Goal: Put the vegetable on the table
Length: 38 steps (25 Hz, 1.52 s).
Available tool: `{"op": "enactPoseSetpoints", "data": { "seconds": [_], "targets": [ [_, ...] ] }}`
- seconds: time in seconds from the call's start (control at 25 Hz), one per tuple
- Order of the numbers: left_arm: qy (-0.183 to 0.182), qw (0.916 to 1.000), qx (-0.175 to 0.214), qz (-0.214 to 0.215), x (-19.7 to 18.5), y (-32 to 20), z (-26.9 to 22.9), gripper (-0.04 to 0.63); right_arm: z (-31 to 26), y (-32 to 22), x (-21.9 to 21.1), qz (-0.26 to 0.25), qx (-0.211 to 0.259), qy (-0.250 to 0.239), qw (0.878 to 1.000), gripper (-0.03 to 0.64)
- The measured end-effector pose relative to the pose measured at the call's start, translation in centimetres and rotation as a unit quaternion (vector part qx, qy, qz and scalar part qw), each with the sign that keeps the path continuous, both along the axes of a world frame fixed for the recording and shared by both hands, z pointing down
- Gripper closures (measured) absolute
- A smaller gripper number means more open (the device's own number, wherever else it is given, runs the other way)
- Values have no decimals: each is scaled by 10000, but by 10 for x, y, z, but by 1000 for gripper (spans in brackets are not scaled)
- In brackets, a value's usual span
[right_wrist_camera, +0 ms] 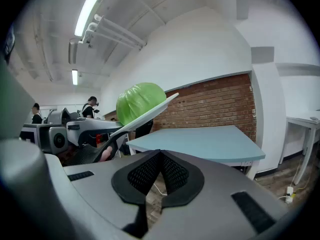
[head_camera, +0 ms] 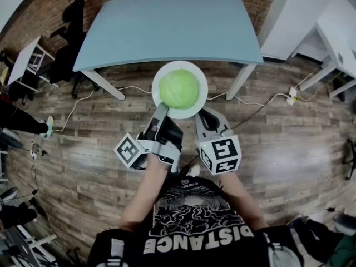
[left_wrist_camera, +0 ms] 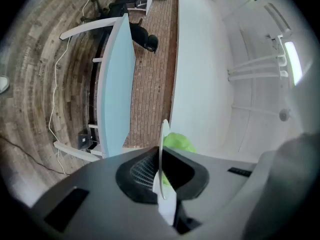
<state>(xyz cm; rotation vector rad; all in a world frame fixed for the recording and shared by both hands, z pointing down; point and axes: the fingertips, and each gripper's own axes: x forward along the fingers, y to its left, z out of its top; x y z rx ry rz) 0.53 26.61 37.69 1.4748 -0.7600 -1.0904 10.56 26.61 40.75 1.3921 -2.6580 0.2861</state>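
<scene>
Currently, left claw point(head_camera: 162, 109) clamped on white plate point(head_camera: 201, 97) rim, green cabbage point(head_camera: 179, 89) atop; right claw point(head_camera: 204, 114) pressed together, holding nothing, beside plate, short of blue surface point(head_camera: 167, 26).

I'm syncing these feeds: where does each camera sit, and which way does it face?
Head view: on the head, facing down at cabbage on plate; forearms, torso show.
Left gripper view: on left gripper, shut on plate, facing table.
Right gripper view: on right gripper, shut, empty, facing table.
All three share cabbage, plate, table.
</scene>
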Motion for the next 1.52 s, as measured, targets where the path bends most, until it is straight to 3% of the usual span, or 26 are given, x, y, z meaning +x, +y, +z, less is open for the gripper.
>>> {"op": "enactPoseSetpoints", "data": {
  "seconds": [0.68,0.96,1.52],
  "targets": [
    [109,9998,47,127,-4,-7,17,584,19,-5,-4,120,56,130,9998,607],
    [195,9995,-183,187,-20,-83,16,584,15,-78,-21,152,-140,227,9995,607],
    [319,9980,-349,422,-42,-164,17,585,12,-154,-43,364,-307,354,9982,607]
  ]
}}
